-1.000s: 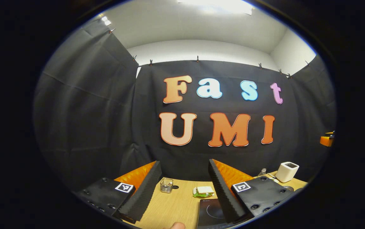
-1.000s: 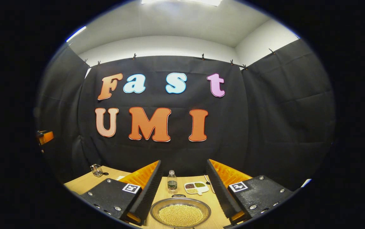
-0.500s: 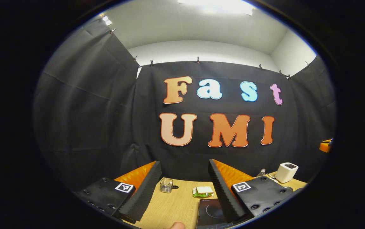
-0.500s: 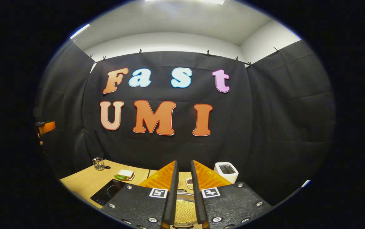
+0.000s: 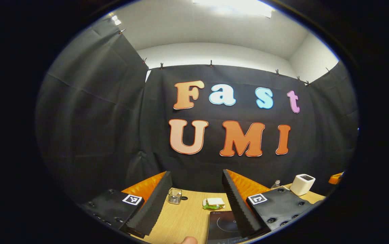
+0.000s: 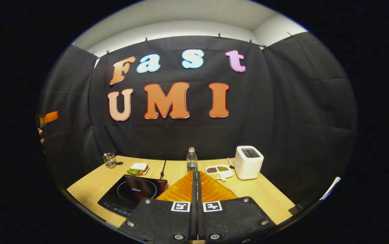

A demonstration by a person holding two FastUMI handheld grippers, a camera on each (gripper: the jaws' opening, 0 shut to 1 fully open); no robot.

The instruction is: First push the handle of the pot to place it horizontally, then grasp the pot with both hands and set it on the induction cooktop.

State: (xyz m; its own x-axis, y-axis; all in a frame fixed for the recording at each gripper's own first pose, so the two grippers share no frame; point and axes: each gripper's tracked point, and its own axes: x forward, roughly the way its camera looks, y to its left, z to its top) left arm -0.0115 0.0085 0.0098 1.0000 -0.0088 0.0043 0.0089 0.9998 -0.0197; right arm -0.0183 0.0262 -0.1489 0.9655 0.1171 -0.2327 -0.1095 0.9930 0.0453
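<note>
A wooden table (image 6: 265, 196) carries a cooktop (image 6: 133, 194) at its front left. Behind the cooktop lie a sandwich (image 6: 138, 167) and a glass (image 6: 109, 160); to its right stand a bottle (image 6: 191, 160), a sectioned dish (image 6: 218, 170) and a toaster (image 6: 248, 162).

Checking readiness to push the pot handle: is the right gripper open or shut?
Shut. In the right gripper view, the right gripper has its two orange fingers together, nothing between them.

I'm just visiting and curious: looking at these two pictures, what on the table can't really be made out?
- Right gripper view: the shut black-and-orange right gripper hides the table just behind its fingers.
- Left gripper view: the black glass induction cooktop is partly covered by a ridged finger of the open left gripper and cut by the edge.
- Left gripper view: the small clear glass cup is too small to tell its contents.
</note>
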